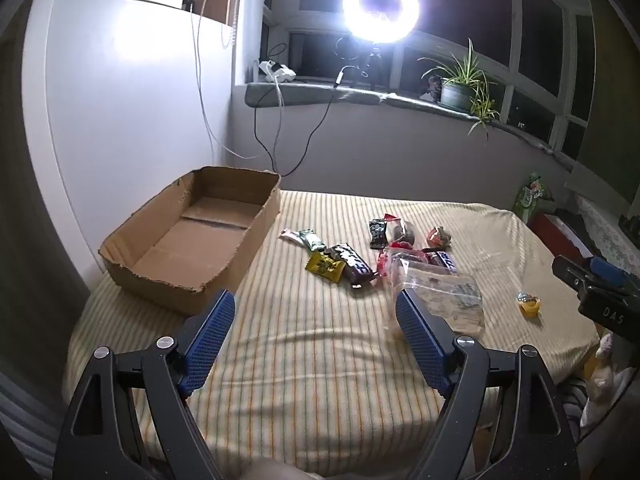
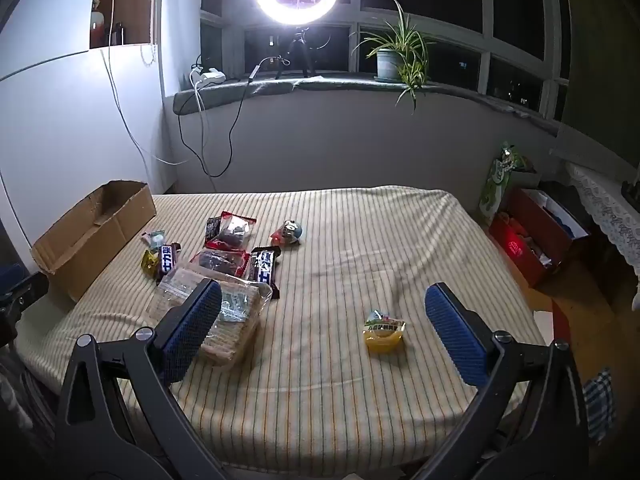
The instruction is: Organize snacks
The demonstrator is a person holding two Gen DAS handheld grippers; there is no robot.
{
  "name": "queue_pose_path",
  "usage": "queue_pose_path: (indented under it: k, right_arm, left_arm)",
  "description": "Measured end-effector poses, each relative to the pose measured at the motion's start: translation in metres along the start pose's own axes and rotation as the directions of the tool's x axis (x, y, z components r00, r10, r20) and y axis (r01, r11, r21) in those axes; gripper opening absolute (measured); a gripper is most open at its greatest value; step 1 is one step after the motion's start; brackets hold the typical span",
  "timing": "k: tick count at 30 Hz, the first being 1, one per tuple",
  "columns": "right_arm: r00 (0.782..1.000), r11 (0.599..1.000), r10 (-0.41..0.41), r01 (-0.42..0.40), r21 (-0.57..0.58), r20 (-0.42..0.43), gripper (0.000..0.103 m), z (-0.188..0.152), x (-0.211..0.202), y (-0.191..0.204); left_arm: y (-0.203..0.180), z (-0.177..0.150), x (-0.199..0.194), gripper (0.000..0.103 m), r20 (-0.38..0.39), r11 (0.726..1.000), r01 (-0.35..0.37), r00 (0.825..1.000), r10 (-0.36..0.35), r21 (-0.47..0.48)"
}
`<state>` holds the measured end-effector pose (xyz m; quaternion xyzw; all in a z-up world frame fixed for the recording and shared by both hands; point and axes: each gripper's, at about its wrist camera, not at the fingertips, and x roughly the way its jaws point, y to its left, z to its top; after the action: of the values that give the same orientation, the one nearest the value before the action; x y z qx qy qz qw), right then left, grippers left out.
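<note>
Only the left wrist view looks down into the cardboard box (image 1: pixel 192 240), which is bare inside and sits at the far left corner of the striped bed (image 1: pixel 320 360), its long axis running from the near left toward the far wall; the right wrist view catches just its outer side (image 2: pixel 96 232). The right view alone shows the yellow jelly cup (image 2: pixel 384 332) clearly, lying by itself between the jaws' line of sight, well apart from the other snacks. The clear cracker pack (image 2: pixel 224 312) lies nearest, its long axis slanting from far left to near right. Two dark chocolate bars (image 2: pixel 264 268) (image 2: pixel 166 260) point roughly away from the camera. Counting the right view: about nine snacks, one box. The left hand-held gripper (image 1: pixel 316 312) and right hand-held gripper (image 2: pixel 324 300) are both released, jaws wide, above the bed and holding nothing.
</note>
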<state>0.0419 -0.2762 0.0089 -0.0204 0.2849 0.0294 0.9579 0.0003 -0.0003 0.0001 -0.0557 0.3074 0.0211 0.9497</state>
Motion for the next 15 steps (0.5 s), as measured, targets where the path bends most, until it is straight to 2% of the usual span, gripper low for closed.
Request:
queue_pose_path:
  k: [15]
  right_arm:
    - [1.000,1.000,0.009,-0.009,0.022,-0.009,0.103,0.0011,0.0039,-0.0032]
  left_arm:
    - [-0.0013,0.0001,0.0013,0.083,0.014,1.000,0.013,1.000,-0.013,0.004]
